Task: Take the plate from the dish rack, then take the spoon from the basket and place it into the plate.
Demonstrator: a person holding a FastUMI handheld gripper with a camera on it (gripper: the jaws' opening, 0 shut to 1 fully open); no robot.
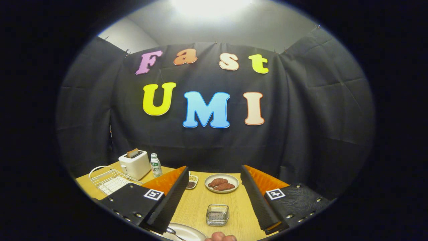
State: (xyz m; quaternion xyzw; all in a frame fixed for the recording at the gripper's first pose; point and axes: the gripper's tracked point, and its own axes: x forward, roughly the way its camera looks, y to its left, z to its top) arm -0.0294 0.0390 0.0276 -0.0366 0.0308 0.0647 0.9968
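A: Quick check. What are your fingers doing?

B: Your gripper [214, 197] is spread wide, nothing between the fingers [170, 197] except bare wooden table [197, 204]. They hang above the tabletop, angled forward.

A: Plate?

B: The plate [185, 231] lies flat on the table at the near edge, just under the tip of your left finger. It is out of the dish rack [108, 180], which sits off beyond the left finger, white wire, near the toaster [135, 164].

A: Spoon?

B: The spoon [172, 231] lies on the plate, bowl end showing by the left finger's base. The handle is cut off, so you can't tell how far it runs.

A: Basket?

B: The small clear basket [217, 215] stands between your fingers, just ahead of them, a little right of the plate. Looks empty through the mesh.

A: Anything else near you?

B: A hand [220, 237] pokes in at the near edge, just knuckles, beside the plate and below the basket. Farther out, beyond the fingers, a second plate with brown food [221, 183]. A little dish of beans [192, 182] sits beside the left finger. A bottle [155, 165] stands next to the toaster, and the toaster has a slice in its slot.
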